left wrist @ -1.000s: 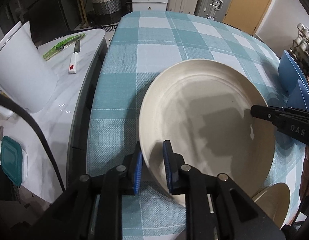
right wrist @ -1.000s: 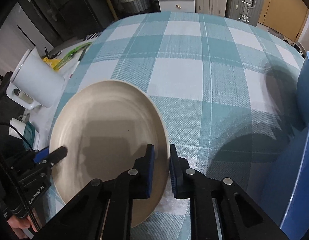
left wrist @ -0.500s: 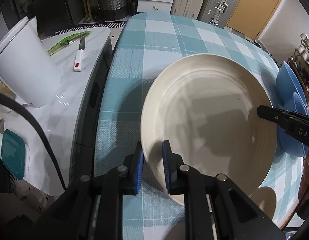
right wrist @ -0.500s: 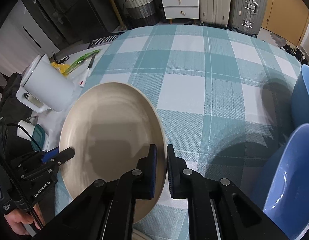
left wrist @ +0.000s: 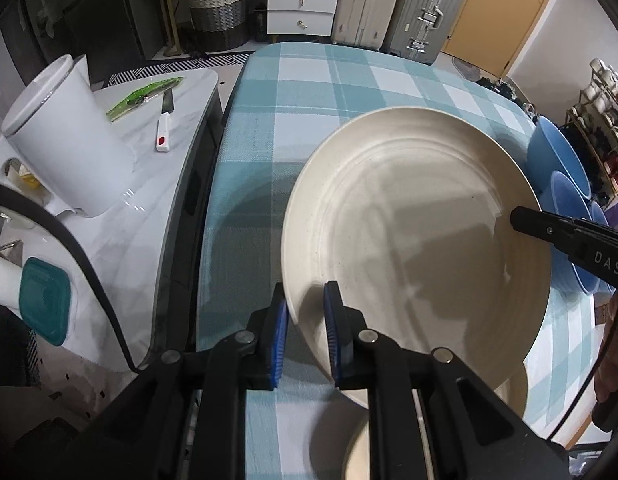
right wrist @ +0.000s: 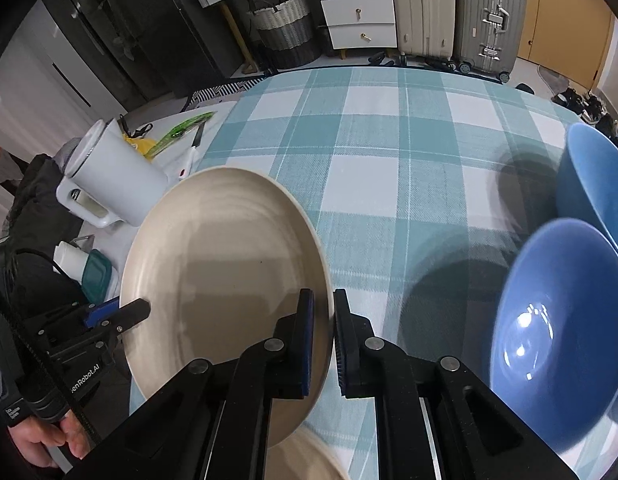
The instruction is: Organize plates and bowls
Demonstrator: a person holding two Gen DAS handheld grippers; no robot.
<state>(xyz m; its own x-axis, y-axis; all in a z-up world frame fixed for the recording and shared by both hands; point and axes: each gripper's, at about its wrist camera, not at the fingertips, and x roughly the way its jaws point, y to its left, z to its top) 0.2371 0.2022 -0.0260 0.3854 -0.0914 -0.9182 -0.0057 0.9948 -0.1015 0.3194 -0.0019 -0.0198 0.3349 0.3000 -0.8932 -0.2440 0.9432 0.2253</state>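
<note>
Both claws, left claw point(left wrist: 305, 340) and right claw point(right wrist: 321, 340), clamp opposite rims of the cream plate point(left wrist: 413, 240), lifted off the surface point(right wrist: 389, 152); blue bowls point(right wrist: 557, 332) at frame right remain unsorted.

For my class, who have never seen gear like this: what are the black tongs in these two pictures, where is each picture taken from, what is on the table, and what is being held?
There is no robot here. A person holds a hand-operated gripper, a pair of black tongs with blue pads, in each hand. Each gripper carries a camera looking along its fingers, so one picture comes from the left gripper and the other from the right gripper. Each also shows the other gripper from the side.

Both are shut on opposite edges of one large cream plate, holding it above the table, which has a teal checked cloth. Blue bowls stand at the right. Another cream dish shows partly below the plate. On the white counter beside the table are a white jug and a knife.
</note>
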